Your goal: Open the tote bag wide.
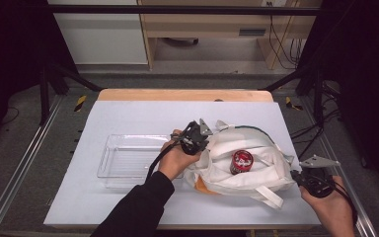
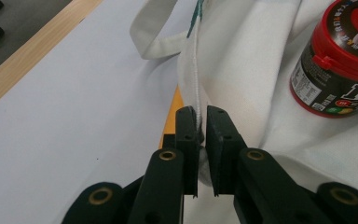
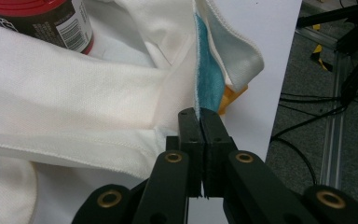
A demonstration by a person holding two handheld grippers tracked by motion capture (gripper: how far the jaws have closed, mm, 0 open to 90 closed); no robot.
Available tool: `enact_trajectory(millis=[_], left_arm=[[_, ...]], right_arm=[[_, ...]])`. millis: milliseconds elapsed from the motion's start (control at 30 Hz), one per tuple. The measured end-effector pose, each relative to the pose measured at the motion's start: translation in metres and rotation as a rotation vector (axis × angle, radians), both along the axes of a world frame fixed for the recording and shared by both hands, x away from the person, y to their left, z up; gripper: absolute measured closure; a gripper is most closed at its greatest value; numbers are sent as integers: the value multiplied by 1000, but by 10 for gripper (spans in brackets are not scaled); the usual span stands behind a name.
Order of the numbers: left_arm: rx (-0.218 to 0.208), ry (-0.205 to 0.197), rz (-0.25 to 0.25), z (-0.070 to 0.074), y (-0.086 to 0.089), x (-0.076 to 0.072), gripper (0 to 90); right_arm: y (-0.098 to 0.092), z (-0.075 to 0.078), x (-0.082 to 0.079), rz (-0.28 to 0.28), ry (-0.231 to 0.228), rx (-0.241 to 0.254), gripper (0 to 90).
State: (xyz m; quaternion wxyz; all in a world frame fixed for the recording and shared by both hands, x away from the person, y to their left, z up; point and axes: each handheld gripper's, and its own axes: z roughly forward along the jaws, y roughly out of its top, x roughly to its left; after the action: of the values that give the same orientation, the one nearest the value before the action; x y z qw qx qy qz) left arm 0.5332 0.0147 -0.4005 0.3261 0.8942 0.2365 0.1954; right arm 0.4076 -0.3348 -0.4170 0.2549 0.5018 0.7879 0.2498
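The left gripper (image 2: 202,135) is clamped on the hemmed rim of a white cloth bag (image 1: 256,163), with the stitched edge (image 2: 196,84) rising straight up from between its jaws and a fold of cloth bunched just behind the pads. The right gripper (image 3: 199,135) is closed tight on the opposite rim of the bag, where a teal lining (image 3: 209,79) and a white strap loop (image 3: 242,51) stand just above the fingertips. In the high view the left gripper (image 1: 195,139) sits at the bag's left edge and the right gripper (image 1: 310,180) at its right corner, well apart, with the bag's mouth between them. A red-lidded jar (image 1: 241,162) lies inside the bag, between the two grips; in the left gripper view the jar (image 2: 340,60) lies beyond and to the right of the fingers, apart from them. A clear plastic tray (image 1: 123,158) rests on the white table (image 1: 128,113) just left of the left hand. Beyond the left gripper's jaws the white surface runs bare out to the wooden table edge (image 2: 37,51). Beside the right gripper's jaws the table edge (image 3: 286,70) is near, with floor and cables past it.
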Motion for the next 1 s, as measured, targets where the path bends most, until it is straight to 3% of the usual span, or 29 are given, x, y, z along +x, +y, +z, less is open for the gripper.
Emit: enact_trajectory(millis=[267,400,533,600,733,900,1000], left_arm=[[7,-7,-12,4,0,-5,839],[22,-1,-7,0,-3,-4,839],[55,15,2,-5,-5,-1,841],[95,26,4,-7,-6,-1,842],[113,34,10,-8,-6,-1,842],[113,28,11,-9,-7,-2,840],[89,18,5,-9,-6,-4,828]], right_arm=[[-6,7,-8,6,-1,-15,897],[-10,-2,-10,-4,21,-5,898],[-11,-16,-10,-12,35,8,898],[-13,-22,-10,-14,43,13,898],[-17,-29,-12,-22,42,41,897],[-17,-28,-12,-24,32,58,896],[-18,-27,-14,-10,9,62,885]])
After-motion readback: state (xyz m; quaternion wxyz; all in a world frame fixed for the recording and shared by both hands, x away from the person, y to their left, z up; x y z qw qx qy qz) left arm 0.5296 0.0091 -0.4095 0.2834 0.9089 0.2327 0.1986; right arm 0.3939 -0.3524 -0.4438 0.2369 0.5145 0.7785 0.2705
